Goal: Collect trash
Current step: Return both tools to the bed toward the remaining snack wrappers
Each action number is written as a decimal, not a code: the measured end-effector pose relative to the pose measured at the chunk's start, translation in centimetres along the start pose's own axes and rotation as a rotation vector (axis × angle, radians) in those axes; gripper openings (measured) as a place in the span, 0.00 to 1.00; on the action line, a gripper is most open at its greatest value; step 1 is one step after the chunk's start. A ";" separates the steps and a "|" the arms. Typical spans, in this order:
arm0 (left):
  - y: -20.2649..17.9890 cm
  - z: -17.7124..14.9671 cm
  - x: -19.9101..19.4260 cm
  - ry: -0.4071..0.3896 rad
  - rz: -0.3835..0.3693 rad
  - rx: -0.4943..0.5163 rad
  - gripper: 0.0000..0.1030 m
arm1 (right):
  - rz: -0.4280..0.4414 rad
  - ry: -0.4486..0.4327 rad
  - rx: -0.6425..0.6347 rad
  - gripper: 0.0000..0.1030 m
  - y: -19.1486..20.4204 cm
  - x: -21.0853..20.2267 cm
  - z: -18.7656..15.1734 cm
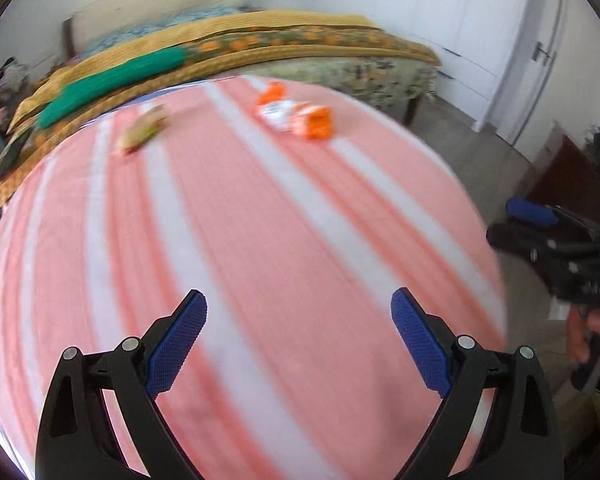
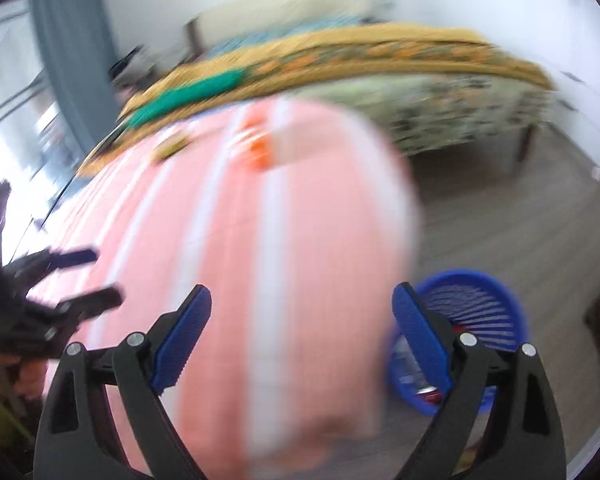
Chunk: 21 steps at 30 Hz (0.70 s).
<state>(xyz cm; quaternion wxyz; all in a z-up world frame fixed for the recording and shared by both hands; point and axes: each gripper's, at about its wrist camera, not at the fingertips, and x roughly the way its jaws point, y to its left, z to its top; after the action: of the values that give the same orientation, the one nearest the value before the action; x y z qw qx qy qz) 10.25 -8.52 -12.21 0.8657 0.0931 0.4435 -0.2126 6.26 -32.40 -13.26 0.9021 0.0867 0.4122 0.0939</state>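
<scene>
Orange and white wrappers (image 1: 296, 114) lie far off on the pink striped cloth (image 1: 240, 248), and a yellow-green wrapper (image 1: 142, 132) sits to their left. My left gripper (image 1: 299, 334) hovers open above the near part of the cloth, nothing between its blue pads. My right gripper (image 2: 302, 332) is open and empty too, over the cloth's right edge (image 2: 404, 216). Both views are blurred. The wrappers (image 2: 256, 146) show small at the far end in the right wrist view. A blue slatted basket (image 2: 476, 320) stands on the floor just right of the cloth, with some items inside.
Behind the cloth lies a bed with a yellow patterned blanket (image 1: 260, 40) and a green item (image 1: 112, 84). White cupboard doors (image 1: 460, 12) line the far right wall. The other gripper (image 1: 552, 240) and a hand (image 1: 592, 332) show at the right edge.
</scene>
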 end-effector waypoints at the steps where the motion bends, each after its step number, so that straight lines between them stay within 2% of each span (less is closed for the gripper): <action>1: 1.5 -0.2 -0.3 0.000 0.015 -0.013 0.90 | 0.013 0.022 -0.023 0.87 1.5 0.9 0.3; 5: 6.3 -0.3 -0.2 0.003 0.053 -0.052 0.90 | 0.011 0.090 -0.116 0.87 6.4 5.3 2.0; 8: 8.8 0.2 0.4 -0.001 0.073 -0.074 0.90 | -0.028 0.106 -0.157 0.87 8.1 7.8 3.0; 12: 11.1 0.2 0.8 -0.009 0.078 -0.104 0.90 | -0.083 0.132 -0.181 0.87 8.6 10.0 3.6; 17: 12.5 0.0 1.0 -0.005 0.077 -0.119 0.90 | -0.088 0.119 -0.182 0.96 9.2 11.0 3.3; 21: 13.5 0.2 1.0 0.008 0.041 -0.122 0.90 | -0.086 0.108 -0.176 0.96 9.4 11.0 3.5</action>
<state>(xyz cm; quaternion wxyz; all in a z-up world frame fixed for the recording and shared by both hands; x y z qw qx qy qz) 17.00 3.19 -13.26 0.8721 0.0501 0.4572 -0.1669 15.07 -20.97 -16.82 0.8858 -0.0158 0.4538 0.0952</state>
